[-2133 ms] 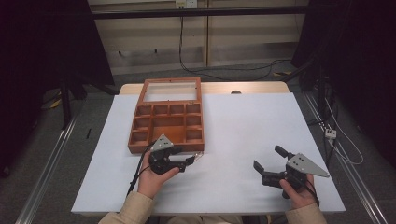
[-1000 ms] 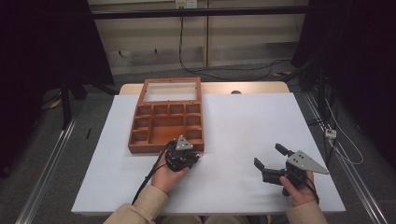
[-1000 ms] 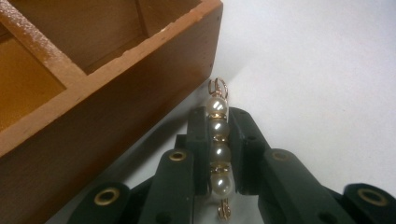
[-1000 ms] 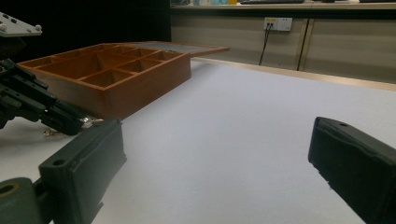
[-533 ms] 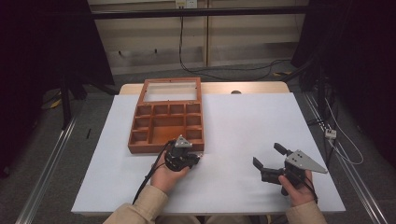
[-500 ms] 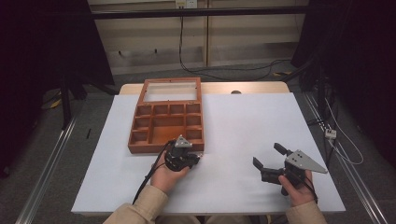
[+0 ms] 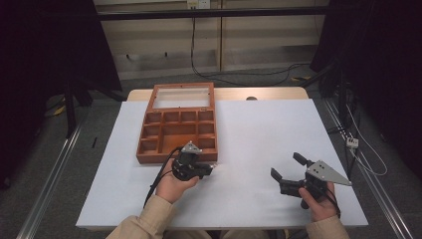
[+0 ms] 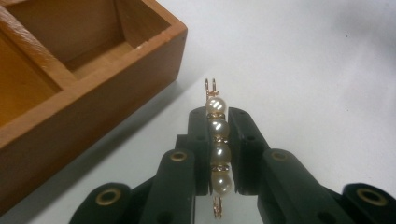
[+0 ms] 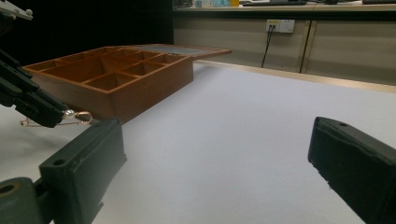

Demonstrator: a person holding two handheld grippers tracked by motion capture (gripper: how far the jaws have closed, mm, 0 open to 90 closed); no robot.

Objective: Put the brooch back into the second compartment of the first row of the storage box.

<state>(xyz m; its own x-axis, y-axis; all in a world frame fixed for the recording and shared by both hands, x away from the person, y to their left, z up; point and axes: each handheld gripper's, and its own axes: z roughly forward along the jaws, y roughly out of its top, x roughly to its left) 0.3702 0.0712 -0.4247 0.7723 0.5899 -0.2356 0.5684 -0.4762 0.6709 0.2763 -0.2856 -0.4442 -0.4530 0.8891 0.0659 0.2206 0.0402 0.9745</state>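
Pearl pin (image 8: 217,147) sits clamped lengthwise between the left gripper's (image 8: 217,140) jaws, just off the box's (image 8: 88,88) near corner, probably clear of the table. Round beads could slip free. Right gripper (image 7: 288,174), well right of the box, gapes empty.

One wooden compartment box (image 7: 178,124) sat on the table (image 7: 259,139). Just beside the box's near corner was one pearl pin (image 8: 217,149) carrying four pearls. Two grippers were there, left gripper (image 7: 209,171) and right gripper (image 7: 287,166).
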